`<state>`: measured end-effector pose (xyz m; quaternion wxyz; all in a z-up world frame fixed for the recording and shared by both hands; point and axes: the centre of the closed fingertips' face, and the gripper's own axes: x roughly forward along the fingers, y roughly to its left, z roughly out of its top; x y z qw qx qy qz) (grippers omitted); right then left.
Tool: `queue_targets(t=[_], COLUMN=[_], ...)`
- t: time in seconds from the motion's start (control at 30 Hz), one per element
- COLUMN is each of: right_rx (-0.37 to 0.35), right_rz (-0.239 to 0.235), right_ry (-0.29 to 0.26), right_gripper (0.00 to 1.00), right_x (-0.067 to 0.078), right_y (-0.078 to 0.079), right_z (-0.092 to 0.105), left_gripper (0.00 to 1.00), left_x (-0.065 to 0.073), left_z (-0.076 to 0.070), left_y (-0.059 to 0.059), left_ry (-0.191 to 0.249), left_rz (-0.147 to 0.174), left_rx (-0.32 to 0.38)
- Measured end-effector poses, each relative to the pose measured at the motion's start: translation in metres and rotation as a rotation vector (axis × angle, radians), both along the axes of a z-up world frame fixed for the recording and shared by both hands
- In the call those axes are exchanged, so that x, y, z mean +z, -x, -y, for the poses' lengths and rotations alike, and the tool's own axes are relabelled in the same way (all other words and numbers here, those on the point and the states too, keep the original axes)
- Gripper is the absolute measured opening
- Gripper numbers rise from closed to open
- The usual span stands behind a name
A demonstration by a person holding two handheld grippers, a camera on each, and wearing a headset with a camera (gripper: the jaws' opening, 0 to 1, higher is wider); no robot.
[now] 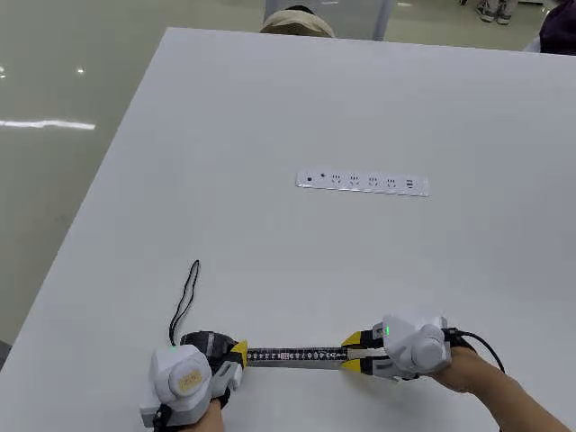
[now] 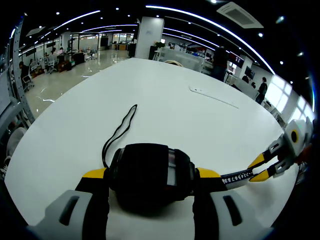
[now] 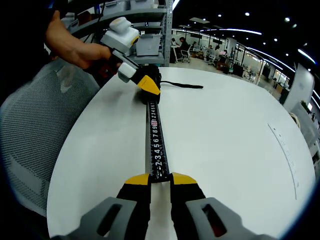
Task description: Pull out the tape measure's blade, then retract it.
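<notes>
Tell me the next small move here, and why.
Probably ease the right gripper toward the black tape-measure case, feeding the dark numbered blade in. It already lies drawn out along the white table, its tip pinched by the right gripper, while the left gripper clamps the case.

I see the tape measure [image 1: 209, 345] low in the head view, left of centre. It has a chunky black case that sits on the white tabletop [image 1: 360, 108]. Its blade [image 1: 295, 355] is out partway and runs flat and straight to the right, dark with white numerals and ticks. A thin black wrist strap [image 1: 184, 301] lies slack in a narrow loop toward the top of the frame.
</notes>
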<state>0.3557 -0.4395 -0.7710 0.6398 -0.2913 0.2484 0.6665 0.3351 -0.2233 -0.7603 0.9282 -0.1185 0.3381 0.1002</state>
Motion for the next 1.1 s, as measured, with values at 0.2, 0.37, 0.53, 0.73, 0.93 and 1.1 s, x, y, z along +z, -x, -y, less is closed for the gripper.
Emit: queue_targets(t=[0.2,0.37,0.53,0.73,0.93,1.1], right_rx=[0.0,0.001,0.001,0.002,0.003,0.003], right_rz=[0.001,0.001,0.002,0.001,0.002,0.001], right_ry=[-0.002,-0.003,-0.004,-0.006,-0.01,-0.013], right_gripper=[0.13,0.13,0.13,0.13,0.13,0.13], right_x=[-0.0003,-0.001,-0.0008,-0.0001,-0.0001,-0.0001], right_y=[-0.0007,-0.0005,-0.0003,0.0008,0.0013,0.002], right_z=[-0.0015,-0.0026,-0.0033,-0.0046,-0.0072,-0.0087], left_gripper=[0.66,0.65,0.65,0.65,0.65,0.65], left_x=[-0.0004,-0.0005,-0.0005,-0.0007,-0.0005,-0.0003], left_z=[-0.0003,-0.0003,-0.0001,-0.0001,0.0002,0.0], left_y=[-0.0001,0.0,0.0001,0.0004,0.0004,0.0003], left_ry=[0.002,0.005,0.008,0.008,0.018,0.023], left_rz=[-0.002,-0.002,-0.002,-0.008,-0.007,-0.008], left_rx=[-0.001,-0.002,-0.002,-0.009,-0.008,-0.01])
